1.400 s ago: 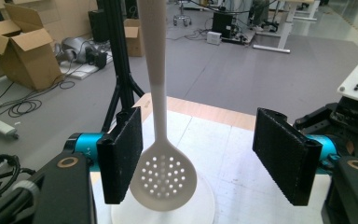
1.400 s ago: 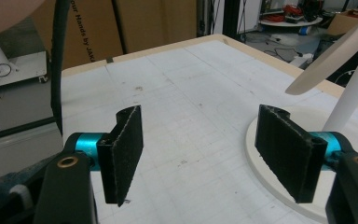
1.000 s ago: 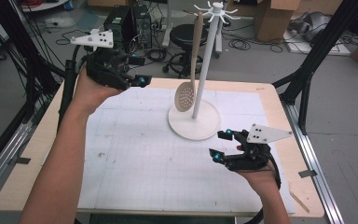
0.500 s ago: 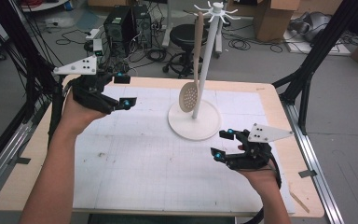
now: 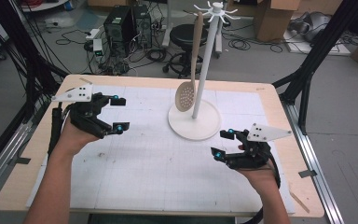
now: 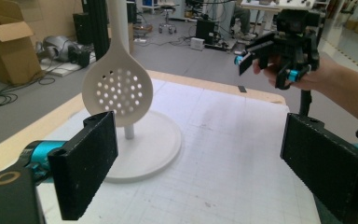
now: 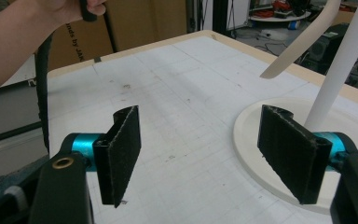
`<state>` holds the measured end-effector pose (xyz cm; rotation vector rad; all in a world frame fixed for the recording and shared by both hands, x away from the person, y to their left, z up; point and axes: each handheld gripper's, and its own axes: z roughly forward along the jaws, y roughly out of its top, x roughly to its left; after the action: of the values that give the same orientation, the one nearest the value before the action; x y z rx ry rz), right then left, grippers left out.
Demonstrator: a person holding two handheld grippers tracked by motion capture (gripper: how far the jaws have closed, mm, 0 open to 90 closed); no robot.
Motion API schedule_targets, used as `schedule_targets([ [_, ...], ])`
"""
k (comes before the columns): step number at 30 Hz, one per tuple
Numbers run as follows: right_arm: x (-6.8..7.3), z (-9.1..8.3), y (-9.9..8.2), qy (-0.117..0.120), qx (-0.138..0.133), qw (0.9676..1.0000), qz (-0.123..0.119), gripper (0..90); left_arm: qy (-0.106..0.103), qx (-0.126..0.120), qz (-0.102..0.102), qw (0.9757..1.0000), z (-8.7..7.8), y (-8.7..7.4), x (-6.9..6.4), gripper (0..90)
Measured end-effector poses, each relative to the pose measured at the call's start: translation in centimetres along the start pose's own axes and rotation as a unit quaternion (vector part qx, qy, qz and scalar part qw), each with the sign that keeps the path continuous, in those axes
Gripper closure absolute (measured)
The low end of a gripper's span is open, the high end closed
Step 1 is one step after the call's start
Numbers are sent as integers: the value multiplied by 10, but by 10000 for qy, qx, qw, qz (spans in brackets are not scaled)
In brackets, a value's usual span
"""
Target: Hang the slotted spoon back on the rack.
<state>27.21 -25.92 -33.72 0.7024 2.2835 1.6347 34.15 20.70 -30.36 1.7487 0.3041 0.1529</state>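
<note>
A: Where is the slotted spoon [image 5: 187,95] right now?

B: It hangs by its handle from a hook at the top of the white stand [image 5: 194,122], bowl down beside the pole, just above the round base, so it can swing free.

A: And the claws?

B: The left claw [image 5: 117,113] sits left of the stand, jaws just been opening, wide apart with nothing between them. The right claw [image 5: 223,143] rests near the base, jaws also apart and empty, low over the bench [image 5: 135,172].
</note>
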Motion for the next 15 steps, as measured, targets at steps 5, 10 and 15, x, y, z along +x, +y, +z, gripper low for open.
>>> schedule_targets([
  [5,0,0,0,-3,-7,10000,1,289,91,-119,-32,9999,-6,-8,-4,111],
  [10,-1,0,0,1,-7,10000,1,289,189,-247,-36,9995,-12,-17,-9,111],
  [15,-2,0,-1,-14,-21,10000,16,289,278,-301,-84,9991,-17,-31,-12,111],
])
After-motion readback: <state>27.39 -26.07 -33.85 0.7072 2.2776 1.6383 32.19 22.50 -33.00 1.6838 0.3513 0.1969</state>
